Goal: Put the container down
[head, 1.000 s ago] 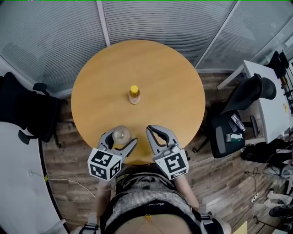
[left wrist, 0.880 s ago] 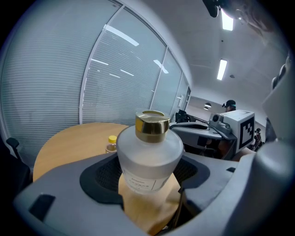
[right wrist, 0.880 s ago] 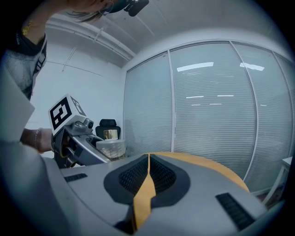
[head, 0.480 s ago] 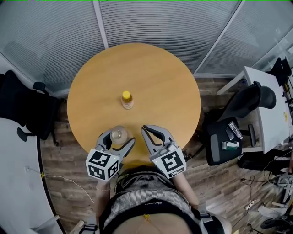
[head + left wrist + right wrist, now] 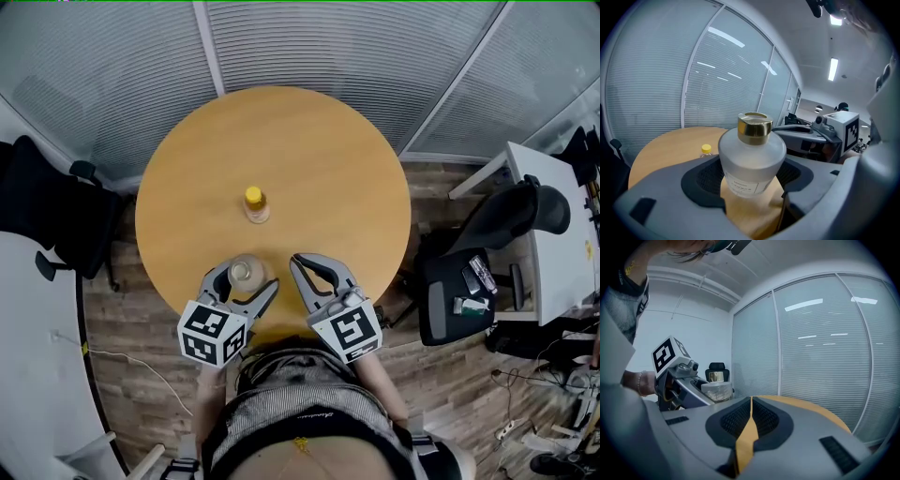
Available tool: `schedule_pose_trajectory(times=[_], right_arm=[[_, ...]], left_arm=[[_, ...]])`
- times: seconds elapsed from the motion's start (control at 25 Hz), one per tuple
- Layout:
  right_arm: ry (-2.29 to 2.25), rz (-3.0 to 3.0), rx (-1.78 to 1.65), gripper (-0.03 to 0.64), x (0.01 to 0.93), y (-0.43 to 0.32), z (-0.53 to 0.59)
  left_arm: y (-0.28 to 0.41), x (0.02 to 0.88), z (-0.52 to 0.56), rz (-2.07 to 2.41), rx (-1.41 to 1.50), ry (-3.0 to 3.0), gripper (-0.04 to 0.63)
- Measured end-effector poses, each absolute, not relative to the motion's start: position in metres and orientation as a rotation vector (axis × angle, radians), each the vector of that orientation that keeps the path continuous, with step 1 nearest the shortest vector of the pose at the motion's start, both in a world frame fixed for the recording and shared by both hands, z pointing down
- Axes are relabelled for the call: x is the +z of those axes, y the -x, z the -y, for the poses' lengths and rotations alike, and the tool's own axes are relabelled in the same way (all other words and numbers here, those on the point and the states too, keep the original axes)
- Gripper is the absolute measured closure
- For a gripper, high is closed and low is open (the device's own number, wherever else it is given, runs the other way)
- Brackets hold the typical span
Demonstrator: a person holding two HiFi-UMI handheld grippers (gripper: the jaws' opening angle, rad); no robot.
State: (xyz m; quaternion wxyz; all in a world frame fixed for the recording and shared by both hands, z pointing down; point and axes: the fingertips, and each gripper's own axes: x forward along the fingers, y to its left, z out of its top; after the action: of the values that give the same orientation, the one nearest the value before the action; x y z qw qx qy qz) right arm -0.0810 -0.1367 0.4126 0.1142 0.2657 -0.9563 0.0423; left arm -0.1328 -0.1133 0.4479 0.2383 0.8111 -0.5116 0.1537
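Observation:
The container [image 5: 246,273] is a frosted glass bottle with a gold cap. My left gripper [image 5: 242,273] is shut on its body over the near edge of the round wooden table [image 5: 328,169]. In the left gripper view the container [image 5: 751,159] stands upright between the two dark pads [image 5: 705,180]. I cannot tell whether its base touches the table. My right gripper [image 5: 305,265] is just to its right, shut with nothing in it. The right gripper view shows the pads [image 5: 761,420] pressed together and the container [image 5: 716,386] at the left.
A small bottle with a yellow cap [image 5: 254,203] stands near the table's middle, also seen as the small bottle [image 5: 706,150] in the left gripper view. A black chair [image 5: 56,225] is left of the table. An office chair [image 5: 511,211] and a white desk [image 5: 562,225] are at the right. Blinded glass walls stand behind.
The head camera has shifted a little, so the table sits slightly lower left in view. Both grippers and the held container keep the same places relative to each other.

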Motion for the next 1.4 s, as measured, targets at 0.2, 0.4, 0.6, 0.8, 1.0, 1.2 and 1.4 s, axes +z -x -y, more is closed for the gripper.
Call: schedule_pose_trajectory(times=[0.2, 0.4, 0.6, 0.8, 1.0, 1.2, 1.4], right_arm=[[-0.750, 2.798, 0.105, 0.592, 0.415, 0.082, 0.138], [-0.753, 2.798, 0.131, 0.592, 0.417, 0.083, 0.140], [-0.762, 2.790, 0.137, 0.592, 0.418, 0.081, 0.142], [-0.768, 2.783, 0.124, 0.592, 0.420, 0.079, 0.145], [-0.784, 2.777, 0.132, 0.592, 0.421, 0.077, 0.148], [-0.807, 2.770, 0.159, 0.592, 0.422, 0.075, 0.149], [-0.813, 2.749, 0.118, 0.592, 0.426, 0.071, 0.149]], left_arm=[[0.134, 0.448, 0.115, 1.410, 0.421, -2.216, 0.250], [0.134, 0.453, 0.117, 1.410, 0.430, -2.209, 0.250], [0.133, 0.457, 0.120, 1.406, 0.451, -2.212, 0.250], [0.129, 0.460, 0.124, 1.398, 0.478, -2.226, 0.250], [0.124, 0.463, 0.127, 1.381, 0.500, -2.241, 0.250], [0.121, 0.468, 0.130, 1.368, 0.514, -2.253, 0.250], [0.121, 0.478, 0.133, 1.347, 0.540, -2.257, 0.250]])
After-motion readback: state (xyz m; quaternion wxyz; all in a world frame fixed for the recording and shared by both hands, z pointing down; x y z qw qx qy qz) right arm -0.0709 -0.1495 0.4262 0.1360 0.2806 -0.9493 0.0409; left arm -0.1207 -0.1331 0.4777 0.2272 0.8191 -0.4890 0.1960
